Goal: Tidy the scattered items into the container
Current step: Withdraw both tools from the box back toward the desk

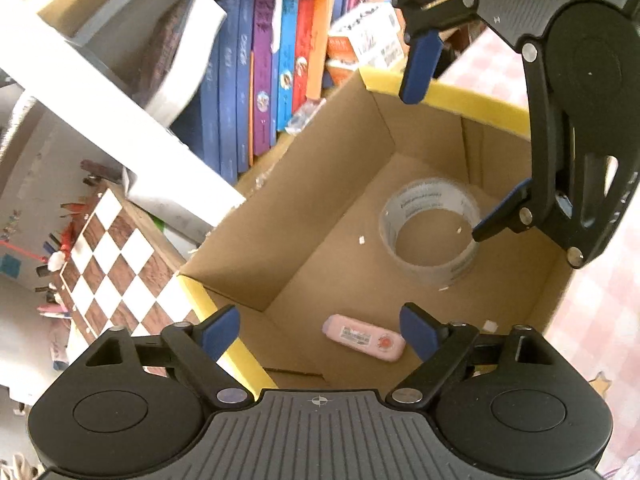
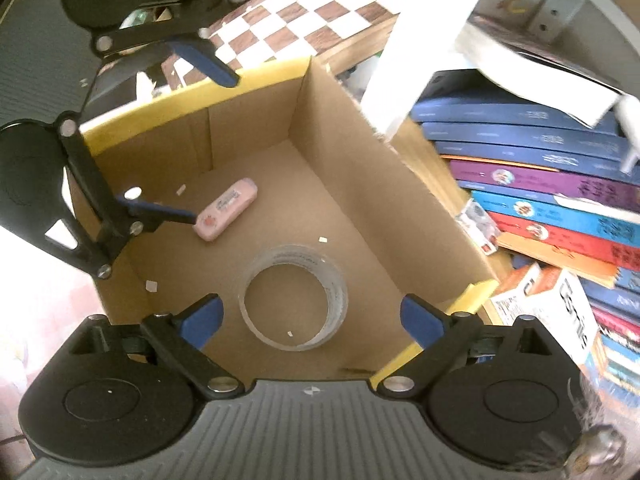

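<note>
An open cardboard box (image 1: 340,152) with a yellow-taped rim holds a clear tape roll (image 1: 436,270) and a pink eraser (image 1: 364,338), both lying on its floor. My left gripper (image 1: 320,332) hangs open over the box, and the eraser shows below, between its blue pads, untouched. My right gripper (image 1: 456,144) enters from the upper right, also open. In the right wrist view the right gripper (image 2: 312,320) is spread wide above the tape roll (image 2: 338,292), clear of it. The left gripper (image 2: 188,136) is open near the eraser (image 2: 226,208) inside the box (image 2: 332,140).
A row of books (image 1: 260,80) stands close behind the box under a white shelf (image 1: 100,92). A chessboard (image 1: 116,264) lies beside the box. A white carton (image 2: 560,304) sits against the books (image 2: 540,184). A pink checked cloth (image 1: 600,300) covers the table.
</note>
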The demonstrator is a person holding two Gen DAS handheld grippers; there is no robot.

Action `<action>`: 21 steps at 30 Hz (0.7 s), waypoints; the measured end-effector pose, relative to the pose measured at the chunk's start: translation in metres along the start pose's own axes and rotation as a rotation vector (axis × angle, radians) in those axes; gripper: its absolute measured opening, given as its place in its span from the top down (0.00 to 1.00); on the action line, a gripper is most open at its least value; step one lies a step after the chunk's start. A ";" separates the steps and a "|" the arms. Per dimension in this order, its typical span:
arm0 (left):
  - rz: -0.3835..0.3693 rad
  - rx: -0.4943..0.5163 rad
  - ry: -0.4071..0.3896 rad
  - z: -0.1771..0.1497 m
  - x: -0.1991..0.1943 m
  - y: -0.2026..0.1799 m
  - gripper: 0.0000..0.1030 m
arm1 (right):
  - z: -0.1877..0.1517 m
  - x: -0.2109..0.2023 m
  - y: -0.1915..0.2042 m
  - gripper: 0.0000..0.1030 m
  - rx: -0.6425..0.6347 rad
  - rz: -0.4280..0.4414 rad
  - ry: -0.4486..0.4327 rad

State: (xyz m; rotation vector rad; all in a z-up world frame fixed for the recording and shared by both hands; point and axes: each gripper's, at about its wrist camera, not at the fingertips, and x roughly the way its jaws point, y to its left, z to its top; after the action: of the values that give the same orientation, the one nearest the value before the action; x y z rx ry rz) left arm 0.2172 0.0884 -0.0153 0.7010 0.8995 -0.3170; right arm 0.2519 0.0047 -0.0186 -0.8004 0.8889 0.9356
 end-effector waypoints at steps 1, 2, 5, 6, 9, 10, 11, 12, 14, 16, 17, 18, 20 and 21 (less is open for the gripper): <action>-0.001 0.000 -0.008 0.000 -0.004 -0.002 0.07 | -0.002 -0.002 0.000 0.07 0.012 -0.004 -0.006; 0.004 0.004 -0.015 0.001 -0.009 -0.006 0.07 | -0.003 -0.005 0.001 0.07 0.023 -0.009 -0.011; 0.022 0.012 -0.039 0.000 -0.022 -0.015 0.07 | -0.008 -0.015 0.001 0.07 0.056 -0.027 -0.038; 0.026 0.009 -0.048 0.000 -0.026 -0.017 0.07 | -0.010 -0.019 0.001 0.07 0.068 -0.032 -0.049; 0.035 -0.007 -0.075 -0.002 -0.038 -0.023 0.07 | -0.018 -0.036 0.004 0.07 0.101 -0.041 -0.084; 0.039 -0.013 -0.083 -0.003 -0.042 -0.026 0.07 | -0.021 -0.041 0.005 0.07 0.112 -0.046 -0.094; 0.043 -0.020 -0.091 -0.003 -0.045 -0.028 0.07 | -0.025 -0.046 0.006 0.07 0.123 -0.051 -0.105; 0.049 -0.029 -0.100 -0.004 -0.049 -0.030 0.07 | -0.028 -0.052 0.007 0.07 0.134 -0.057 -0.116; 0.060 -0.052 -0.114 -0.007 -0.054 -0.034 0.07 | -0.036 -0.060 0.008 0.07 0.162 -0.068 -0.137; 0.081 -0.087 -0.134 -0.009 -0.062 -0.038 0.07 | -0.045 -0.070 0.009 0.07 0.206 -0.086 -0.165; 0.087 -0.105 -0.148 -0.010 -0.066 -0.040 0.07 | -0.050 -0.076 0.010 0.07 0.233 -0.094 -0.182; 0.092 -0.123 -0.163 -0.012 -0.070 -0.043 0.07 | -0.055 -0.081 0.010 0.07 0.261 -0.100 -0.199; 0.098 -0.158 -0.190 -0.014 -0.078 -0.048 0.07 | -0.066 -0.091 0.011 0.07 0.314 -0.114 -0.230; 0.099 -0.178 -0.205 -0.016 -0.083 -0.051 0.07 | -0.072 -0.095 0.011 0.07 0.342 -0.125 -0.244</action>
State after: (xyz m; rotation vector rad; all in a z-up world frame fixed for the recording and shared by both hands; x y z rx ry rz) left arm 0.1313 0.0591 0.0229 0.5360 0.6864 -0.2130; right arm 0.1916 -0.0848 0.0345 -0.4321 0.7493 0.7271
